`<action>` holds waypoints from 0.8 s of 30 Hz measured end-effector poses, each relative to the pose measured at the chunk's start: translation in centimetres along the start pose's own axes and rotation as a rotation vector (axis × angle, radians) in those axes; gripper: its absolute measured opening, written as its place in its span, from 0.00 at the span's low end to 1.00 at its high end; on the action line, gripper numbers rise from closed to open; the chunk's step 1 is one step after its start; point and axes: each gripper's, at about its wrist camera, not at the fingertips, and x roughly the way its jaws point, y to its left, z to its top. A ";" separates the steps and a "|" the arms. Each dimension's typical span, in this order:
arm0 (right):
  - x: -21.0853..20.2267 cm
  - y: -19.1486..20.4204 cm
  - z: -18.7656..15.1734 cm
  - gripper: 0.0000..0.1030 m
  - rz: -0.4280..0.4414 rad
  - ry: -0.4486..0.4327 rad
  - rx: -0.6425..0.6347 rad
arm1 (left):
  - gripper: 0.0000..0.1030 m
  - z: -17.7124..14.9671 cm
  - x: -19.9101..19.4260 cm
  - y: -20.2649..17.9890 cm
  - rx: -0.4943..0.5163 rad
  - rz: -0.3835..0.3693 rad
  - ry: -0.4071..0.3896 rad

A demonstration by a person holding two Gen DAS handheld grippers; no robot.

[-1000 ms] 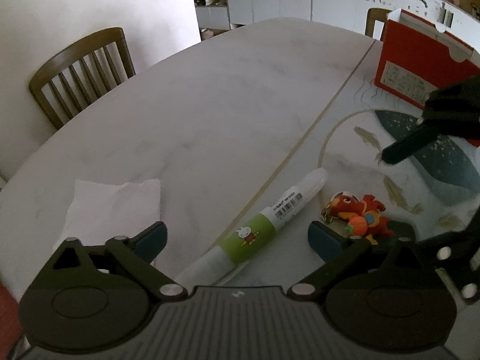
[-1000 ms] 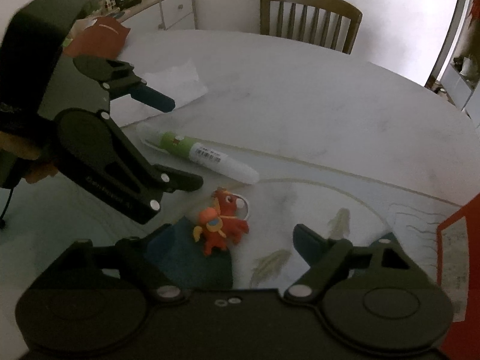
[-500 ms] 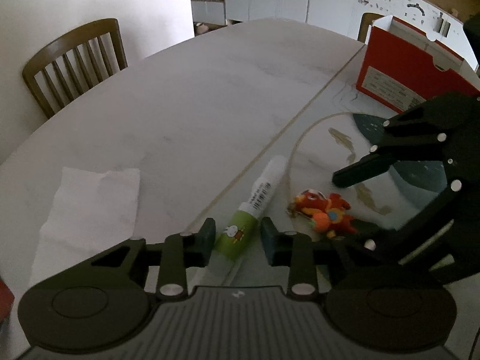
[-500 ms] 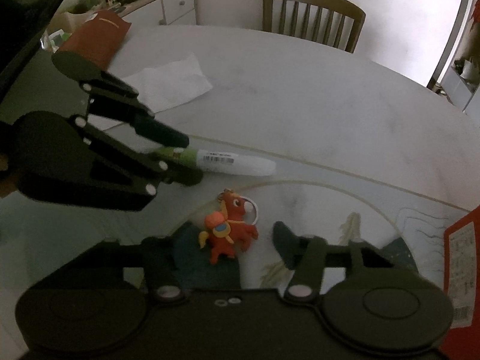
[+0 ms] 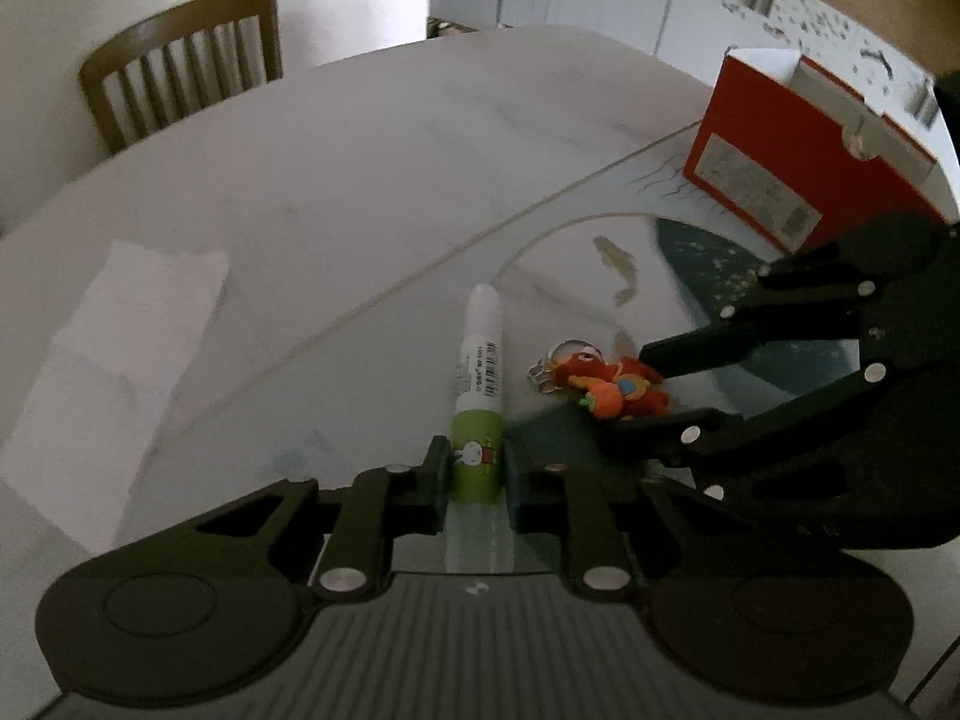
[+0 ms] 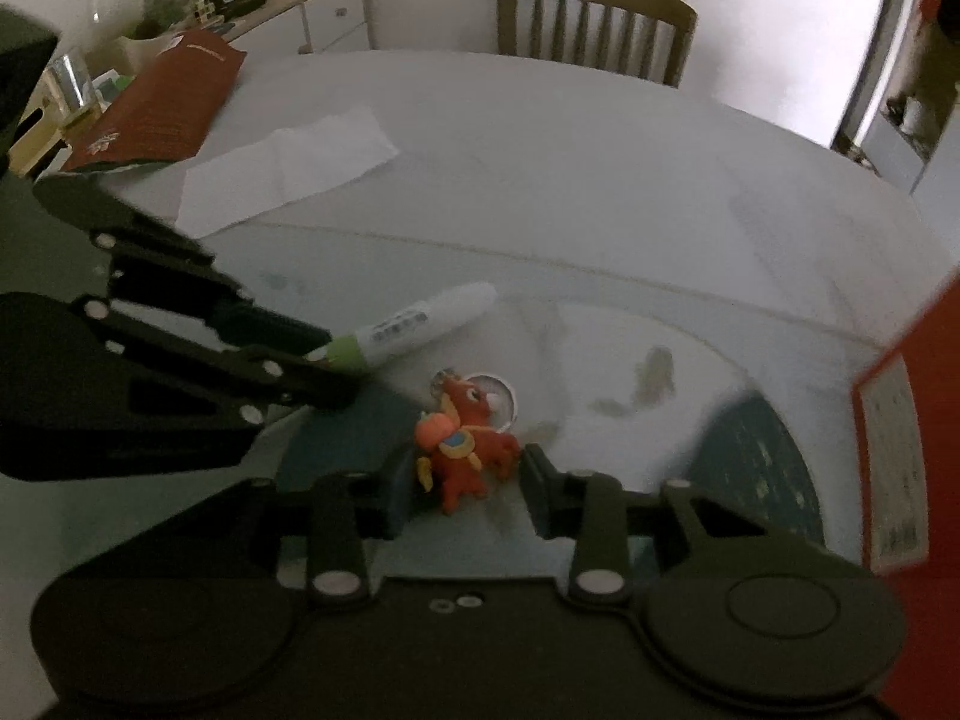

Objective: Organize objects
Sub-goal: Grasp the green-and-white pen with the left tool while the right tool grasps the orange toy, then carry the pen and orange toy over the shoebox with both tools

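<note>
A white tube with a green label (image 5: pixel 477 378) lies on the table, and my left gripper (image 5: pixel 474 468) is shut on its green end. The tube also shows in the right wrist view (image 6: pixel 414 321). A small red and orange horse keychain toy (image 6: pixel 465 441) lies on the patterned mat; it also shows in the left wrist view (image 5: pixel 612 384). My right gripper (image 6: pixel 468 480) has its fingers on either side of the toy with small gaps, partly closed around it.
A red and white box (image 5: pixel 804 156) stands at the far right of the mat. A white paper napkin (image 5: pixel 114 354) lies to the left. A red packet (image 6: pixel 162 108) lies at the table's far edge. Wooden chairs (image 5: pixel 180 60) stand behind the table.
My left gripper closed on the tube's green end and turned it to point away. My right gripper moved in over the horse toy and narrowed its fingers around it.
</note>
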 end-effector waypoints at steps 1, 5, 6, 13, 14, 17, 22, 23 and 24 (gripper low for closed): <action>-0.4 -0.2 -0.4 0.35 -0.002 0.001 0.011 | 0.16 -0.3 -0.2 -0.4 -0.022 -0.004 -0.002; -2.0 -1.1 -2.1 0.34 -0.004 -0.002 0.052 | 0.16 -1.5 -0.7 -1.7 -0.115 -0.025 -0.009; -2.4 -1.3 -2.5 0.34 -0.006 -0.005 0.059 | 0.16 -1.7 -0.9 -2.1 -0.131 -0.028 -0.013; -6.5 -2.7 -5.0 0.33 0.005 -0.048 0.113 | 0.16 -2.9 -2.6 -4.5 -0.256 -0.078 -0.041; -7.3 -2.9 -5.3 0.33 0.012 -0.060 0.119 | 0.16 -3.0 -2.9 -4.9 -0.267 -0.085 -0.045; -9.4 -3.6 -6.3 0.33 0.018 -0.087 0.122 | 0.16 -3.1 -3.9 -6.2 -0.302 -0.104 -0.056; -12.5 -5.2 -7.5 0.33 0.019 -0.135 0.124 | 0.16 -2.9 -5.8 -8.5 -0.326 -0.119 -0.089; -13.0 -5.5 -7.6 0.33 0.021 -0.145 0.124 | 0.16 -2.8 -6.2 -9.0 -0.329 -0.121 -0.097; -13.6 -5.8 -7.8 0.33 0.023 -0.155 0.121 | 0.16 -2.7 -6.5 -9.5 -0.333 -0.123 -0.102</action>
